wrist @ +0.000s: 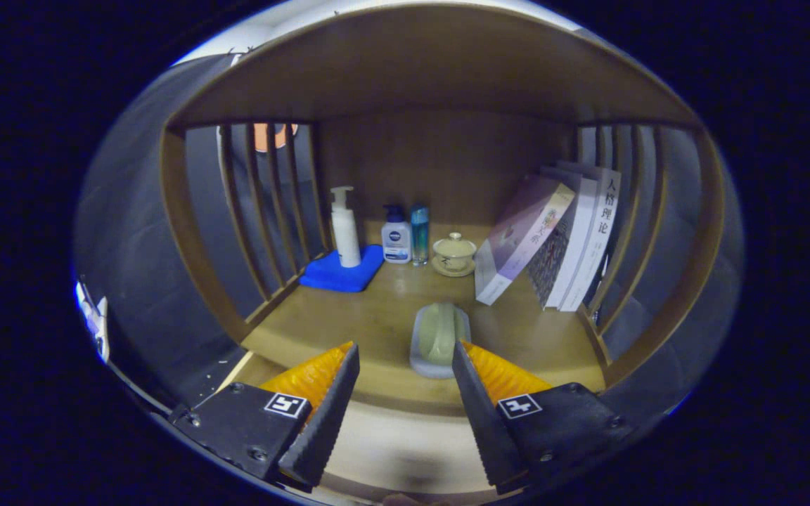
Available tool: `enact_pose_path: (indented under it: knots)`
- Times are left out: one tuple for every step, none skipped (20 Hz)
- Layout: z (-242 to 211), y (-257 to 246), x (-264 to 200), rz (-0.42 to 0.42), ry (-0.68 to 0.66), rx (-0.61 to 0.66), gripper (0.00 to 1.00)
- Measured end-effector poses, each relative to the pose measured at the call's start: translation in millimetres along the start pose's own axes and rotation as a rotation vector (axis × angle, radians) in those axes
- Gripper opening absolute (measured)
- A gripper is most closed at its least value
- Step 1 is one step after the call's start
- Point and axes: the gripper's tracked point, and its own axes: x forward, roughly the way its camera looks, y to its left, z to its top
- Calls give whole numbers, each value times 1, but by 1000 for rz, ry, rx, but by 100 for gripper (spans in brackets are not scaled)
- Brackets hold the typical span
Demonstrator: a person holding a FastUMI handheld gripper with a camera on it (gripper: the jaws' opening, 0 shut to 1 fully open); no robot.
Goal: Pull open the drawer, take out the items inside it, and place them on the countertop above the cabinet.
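Spread wide and gripping nothing, the fingers (405, 355) frame a pale green soap in its dish (439, 340) lying on the counter (349, 316). Beyond, left to right: a pump bottle (344, 228) on a blue cloth (341, 273), two small bottles (405, 235), a lidded cup (454, 254), leaning books (560, 235).

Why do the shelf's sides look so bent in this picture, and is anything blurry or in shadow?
In the gripper view, the fisheye lens bows the wooden shelf frame outward; the books and pump bottle at the back look sharp, lit softly from above; a faint shadow lies on the board below the open hand-held gripper; the pale green soap dish just ahead of it is slightly soft.
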Motion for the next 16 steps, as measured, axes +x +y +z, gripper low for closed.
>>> enact_pose_path:
  knots:
    - [-4, 1, -10, 6, -18, 4, 84]
    - [-9, 4, -19, 19, -43, 7, 84]
    - [-15, 7, -27, 31, -60, 4, 85]
    - [-26, 10, -35, 47, -67, -8, 86]
    - [-34, 12, -43, 58, -79, -13, 87]
    - [-42, 16, -51, 71, -90, -16, 87]
    - [-47, 18, -58, 77, -109, -14, 87]
    - [-55, 18, -64, 76, -132, -10, 87]
    - [-61, 19, -69, 74, -160, -7, 87]
    - [-68, 18, -76, 65, -183, -3, 87]
    - [-77, 19, -79, 61, -203, -2, 88]
    - [-88, 23, -83, 59, -216, -8, 88]
    - [-99, 27, -85, 62, -227, -19, 88]
    - [-111, 33, -88, 62, -235, -37, 88]
    - [-123, 37, -89, 61, -241, -54, 88]
    - [-134, 40, -91, 56, -247, -68, 88]
